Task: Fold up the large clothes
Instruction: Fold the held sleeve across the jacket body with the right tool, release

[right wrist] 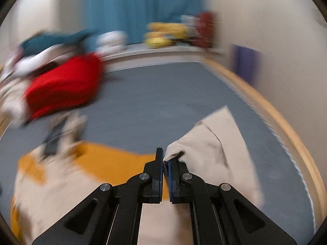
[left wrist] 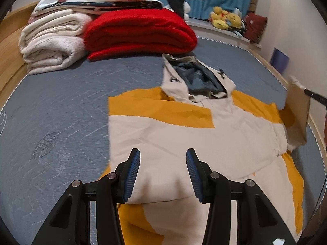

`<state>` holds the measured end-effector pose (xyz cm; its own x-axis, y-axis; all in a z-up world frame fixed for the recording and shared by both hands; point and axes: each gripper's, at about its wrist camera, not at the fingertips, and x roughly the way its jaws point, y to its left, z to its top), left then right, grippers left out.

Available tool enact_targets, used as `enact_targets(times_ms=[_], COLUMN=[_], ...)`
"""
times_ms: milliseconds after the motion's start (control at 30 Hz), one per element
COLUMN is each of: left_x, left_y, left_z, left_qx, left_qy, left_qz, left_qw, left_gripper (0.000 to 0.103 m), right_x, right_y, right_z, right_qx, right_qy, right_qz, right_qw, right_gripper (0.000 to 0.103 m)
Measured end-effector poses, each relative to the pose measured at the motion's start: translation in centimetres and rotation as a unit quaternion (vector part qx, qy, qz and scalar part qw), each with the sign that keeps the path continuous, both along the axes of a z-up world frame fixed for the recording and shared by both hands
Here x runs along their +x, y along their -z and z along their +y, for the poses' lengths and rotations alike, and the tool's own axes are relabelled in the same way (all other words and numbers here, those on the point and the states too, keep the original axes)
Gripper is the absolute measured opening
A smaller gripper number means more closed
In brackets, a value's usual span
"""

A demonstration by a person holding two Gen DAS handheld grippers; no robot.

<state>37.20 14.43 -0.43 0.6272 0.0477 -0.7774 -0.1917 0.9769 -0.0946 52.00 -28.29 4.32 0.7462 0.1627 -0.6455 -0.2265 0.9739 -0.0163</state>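
Cream-and-mustard, one hooded jacket point(left wrist: 184, 126) lies flat mid-frame on the grey bed point(left wrist: 61, 106); soft and light, probably best taken by cuffs or hem. The right gripper point(right wrist: 165, 159) is clamped on one sleeve point(right wrist: 214, 143). The left gripper point(left wrist: 163, 163) hovers apart, empty.

Cream-and-mustard jacket point(left wrist: 204, 130), grey quilted, perhaps stitched, mattress point(left wrist: 61, 106), red blanket point(left wrist: 139, 32).
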Motion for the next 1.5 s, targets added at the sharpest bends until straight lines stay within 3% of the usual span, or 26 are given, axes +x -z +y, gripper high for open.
enact_targets(times_ms=[167, 233, 367, 433, 500, 567, 633, 733, 833, 900, 933, 967, 1100, 1300, 1433, 1467, 1500], left_x=[-0.2, -0.1, -0.1, -0.1, -0.1, -0.1, -0.1, 0.1, 0.3, 0.4, 0.4, 0.5, 1.2, 1.9, 2.0, 1.9, 1.8], left_y=[-0.5, -0.7, -0.7, -0.7, -0.7, -0.7, -0.5, -0.1, 0.3, 0.4, 0.3, 0.3, 0.4, 1.2, 1.1, 1.1, 1.1], left_z=[1.7, 2.1, 2.4, 2.7, 2.8, 2.8, 2.6, 1.5, 0.1, -0.8, -1.2, -1.5, -2.6, -4.0, -4.7, -5.0, -5.2], left_qx=[-0.019, -0.028, -0.040, -0.050, -0.054, -0.054, -0.055, -0.051, -0.040, -0.031, -0.029, -0.026, -0.015, -0.023, -0.043, -0.046, -0.048], left_qy=[-0.017, -0.015, -0.010, -0.009, -0.008, -0.007, -0.005, 0.002, 0.012, 0.018, 0.022, 0.024, 0.037, 0.064, 0.087, 0.096, 0.101], left_qz=[-0.001, -0.001, 0.003, 0.006, 0.007, 0.007, 0.010, 0.014, 0.013, 0.006, 0.002, -0.003, -0.010, 0.002, 0.007, 0.007, 0.007], left_qw=[0.9997, 0.9995, 0.9991, 0.9987, 0.9985, 0.9985, 0.9984, 0.9986, 0.9990, 0.9993, 0.9993, 0.9994, 0.9992, 0.9977, 0.9952, 0.9943, 0.9937], left_gripper=[0.044, 0.044, 0.044, 0.044, 0.044, 0.045, 0.045, 0.045, 0.045, 0.045, 0.045, 0.041, 0.029, 0.029, 0.029, 0.029, 0.029], right_x=[-7.4, -9.1, -11.9, -13.3, -14.2, -14.8, -15.2, -16.0, -16.3, -15.9, -15.1, -14.2, -11.4, -8.7, -7.7, -7.7, -7.7], right_y=[2.4, 4.8, 9.5, 10.2, 9.6, 7.7, 5.8, 3.5, 3.9, 4.8, 5.5, 6.2, 9.7, 16.1, 17.8, 17.8, 17.5], right_z=[15.6, 19.8, 23.3, 23.0, 21.8, 19.3, 17.2, 14.3, 11.5, 10.6, 10.3, 10.3, 10.4, 9.5, 10.4, 10.5, 10.9], right_qx=[0.016, 0.037, 0.047, 0.056, 0.062, 0.085, 0.097, 0.122, 0.177, 0.181, 0.180, 0.182, 0.179, 0.252, 0.227, 0.231, 0.232], right_qy=[-0.139, -0.173, -0.164, -0.142, -0.122, -0.096, -0.070, -0.034, 0.009, 0.039, 0.046, 0.046, 0.056, 0.095, 0.086, 0.084, 0.075], right_qz=[0.050, 0.108, 0.193, 0.216, 0.219, 0.207, 0.183, 0.144, 0.123, 0.108, 0.111, 0.115, 0.147, 0.249, 0.263, 0.260, 0.253], right_qw=[0.989, 0.978, 0.966, 0.964, 0.966, 0.970, 0.976, 0.981, 0.977, 0.977, 0.976, 0.976, 0.971, 0.930, 0.934, 0.934, 0.936], right_gripper=[0.005, 0.006, 0.011, 0.014, 0.023, 0.054, 0.059, 0.059, 0.058, 0.054, 0.043, 0.039, 0.039, 0.040, 0.040, 0.035, 0.023])
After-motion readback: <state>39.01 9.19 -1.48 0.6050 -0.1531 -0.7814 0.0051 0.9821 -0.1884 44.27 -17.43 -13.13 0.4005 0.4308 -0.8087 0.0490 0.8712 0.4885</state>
